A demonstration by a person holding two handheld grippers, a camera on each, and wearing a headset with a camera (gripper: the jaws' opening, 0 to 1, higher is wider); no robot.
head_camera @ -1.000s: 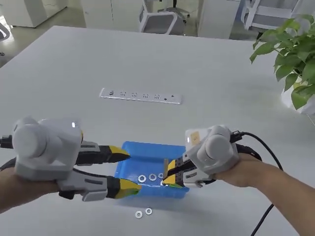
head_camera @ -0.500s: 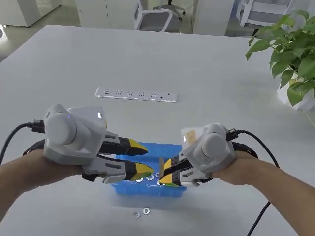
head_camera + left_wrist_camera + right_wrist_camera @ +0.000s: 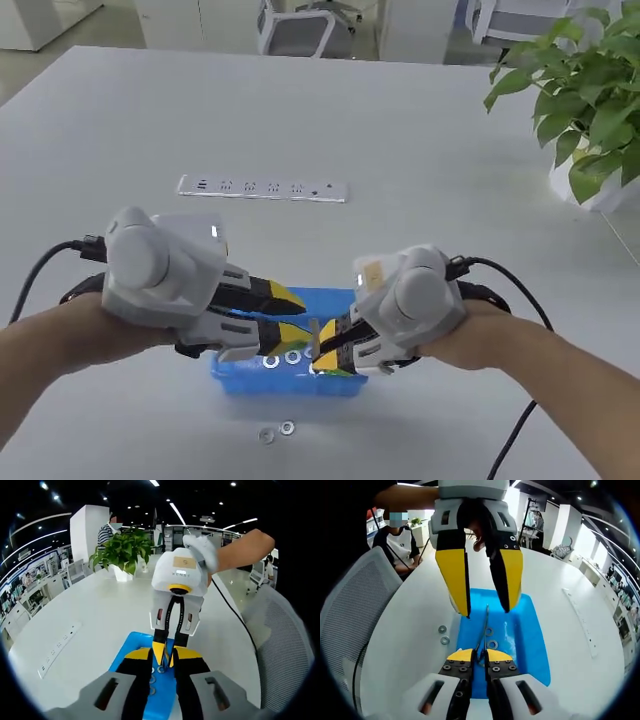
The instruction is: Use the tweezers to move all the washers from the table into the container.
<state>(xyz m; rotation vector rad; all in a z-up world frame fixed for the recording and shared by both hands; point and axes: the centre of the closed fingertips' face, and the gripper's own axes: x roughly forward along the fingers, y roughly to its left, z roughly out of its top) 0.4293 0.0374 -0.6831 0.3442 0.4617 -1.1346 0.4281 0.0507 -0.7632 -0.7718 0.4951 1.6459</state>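
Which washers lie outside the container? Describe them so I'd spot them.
Start at the shallow blue plastic container on the white table. Just off its near edge lie two small silver ring washers, on bare tabletop while the other washers sit inside.

The left claw [image 3: 297, 317] and right claw [image 3: 325, 352] are each built with a rounded light-grey housing, black jaws tipped in yellow, and a trailing black cable [image 3: 482, 265]. Small screws [image 3: 451, 668] are set into the right claw's jaws, and a tan label [image 3: 372, 274] is fixed to its housing.
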